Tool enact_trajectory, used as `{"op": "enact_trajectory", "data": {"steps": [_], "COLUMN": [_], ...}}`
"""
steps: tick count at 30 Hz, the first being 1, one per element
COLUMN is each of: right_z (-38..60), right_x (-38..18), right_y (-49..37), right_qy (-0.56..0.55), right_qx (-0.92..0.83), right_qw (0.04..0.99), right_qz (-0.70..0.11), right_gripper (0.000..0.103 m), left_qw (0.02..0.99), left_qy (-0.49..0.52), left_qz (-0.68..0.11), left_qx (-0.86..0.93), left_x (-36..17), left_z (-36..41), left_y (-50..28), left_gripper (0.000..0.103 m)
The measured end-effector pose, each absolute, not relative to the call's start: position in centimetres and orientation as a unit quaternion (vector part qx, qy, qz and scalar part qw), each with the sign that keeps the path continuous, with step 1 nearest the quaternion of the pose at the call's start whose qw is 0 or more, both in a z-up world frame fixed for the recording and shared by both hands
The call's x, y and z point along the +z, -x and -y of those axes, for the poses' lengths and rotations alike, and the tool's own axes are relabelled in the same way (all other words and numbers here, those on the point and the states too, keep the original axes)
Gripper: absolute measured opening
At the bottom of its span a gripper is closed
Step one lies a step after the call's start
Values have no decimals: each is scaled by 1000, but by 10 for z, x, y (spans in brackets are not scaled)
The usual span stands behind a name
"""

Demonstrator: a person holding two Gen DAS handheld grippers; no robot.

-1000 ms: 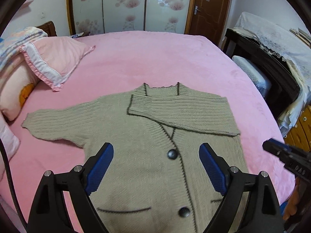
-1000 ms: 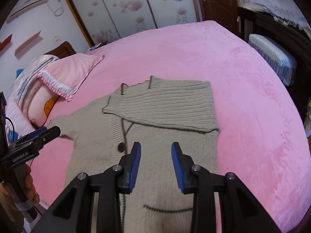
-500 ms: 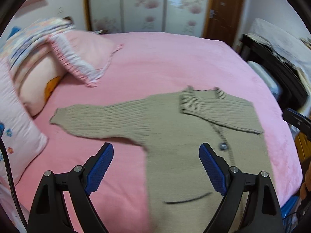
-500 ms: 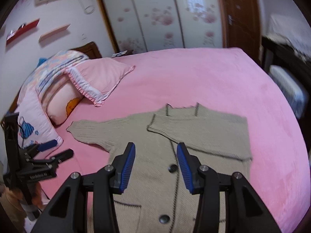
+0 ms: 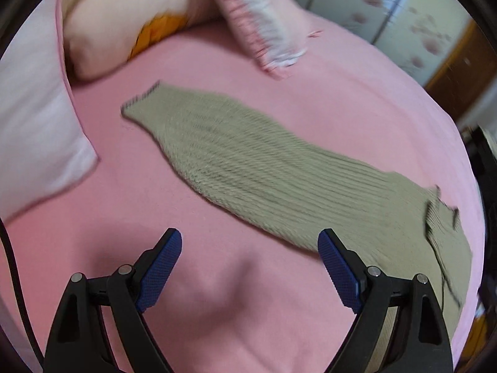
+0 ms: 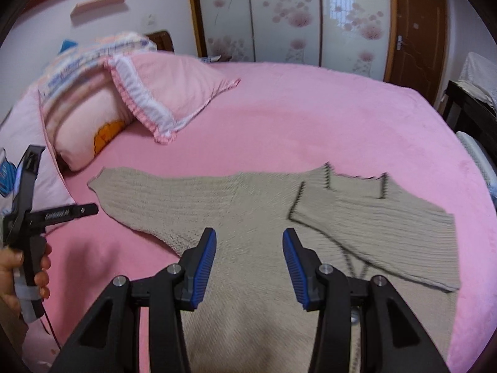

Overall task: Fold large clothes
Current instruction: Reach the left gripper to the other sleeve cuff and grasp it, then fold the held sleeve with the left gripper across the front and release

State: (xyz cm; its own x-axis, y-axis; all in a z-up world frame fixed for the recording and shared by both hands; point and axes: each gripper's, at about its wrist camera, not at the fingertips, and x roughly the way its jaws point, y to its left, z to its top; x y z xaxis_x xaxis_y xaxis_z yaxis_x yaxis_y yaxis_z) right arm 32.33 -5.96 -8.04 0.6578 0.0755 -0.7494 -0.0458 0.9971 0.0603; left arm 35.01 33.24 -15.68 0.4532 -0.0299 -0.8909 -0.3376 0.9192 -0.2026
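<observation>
1. Nearest to me, my right gripper (image 6: 248,261) hung over the chest of the beige cardigan (image 6: 248,295), its blue pads apart and nothing between them; the jaws had just been widening, I judge to ready a grasp.
2. My left gripper (image 5: 250,265) hovered over bare pink bedsheet (image 5: 217,310), just short of the cardigan's outstretched sleeve (image 5: 248,161). Its jaws stood wide and empty.
3. From my right wrist's view that left gripper appeared at the far left, held in my hand (image 6: 18,276). White lettering ran along its arm, too blurred for me to read.
4. The cardigan lay flat, front up, in the middle of the bed. One sleeve (image 6: 372,227) was already folded across the chest; the other stretched left towards the pillows, so I judge it was the next part to fold in.
5. Farther left lay a stack of pink pillows (image 6: 124,105), one with a frilled edge.
6. Farthest stood a flower-patterned wardrobe (image 6: 295,15) and a brown door (image 6: 416,28).
</observation>
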Motion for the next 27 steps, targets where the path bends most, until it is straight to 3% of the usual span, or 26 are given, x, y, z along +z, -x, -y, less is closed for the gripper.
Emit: {"op": "enact_trajectory", "data": {"steps": [3, 8, 10, 11, 12, 20, 27], "right_z": [51, 52, 54, 55, 58, 89, 150], "right_x": [-103, -132, -140, -144, -149, -152, -133], "right_y": [-339, -358, -362, -364, -365, -349, -319], "right_qy": [-15, -21, -20, -20, -22, -21, -50], "right_qx": [34, 27, 25, 23, 24, 8, -26], "right_qw": [904, 897, 895, 893, 891, 894, 900], "right_qz": [-426, -440, -445, -449, -452, -448, -433], "right_gripper": [45, 45, 45, 45, 45, 45, 45], "left_qw": [817, 814, 819, 822, 820, 900, 938], "left_qy": [205, 239, 239, 232, 235, 163, 82], "left_qz": [-531, -521, -512, -507, -507, -389, -336], "left_qx": [96, 92, 101, 118, 120, 110, -34], "left_x": [-194, -222, -226, -227, -227, -147, -73], "left_z": [-337, -343, -343, -344, -344, -283, -146], "left_y": [-372, -395, -400, -403, -405, -394, -378], "left_gripper": [75, 73, 54, 21, 9, 7, 7]}}
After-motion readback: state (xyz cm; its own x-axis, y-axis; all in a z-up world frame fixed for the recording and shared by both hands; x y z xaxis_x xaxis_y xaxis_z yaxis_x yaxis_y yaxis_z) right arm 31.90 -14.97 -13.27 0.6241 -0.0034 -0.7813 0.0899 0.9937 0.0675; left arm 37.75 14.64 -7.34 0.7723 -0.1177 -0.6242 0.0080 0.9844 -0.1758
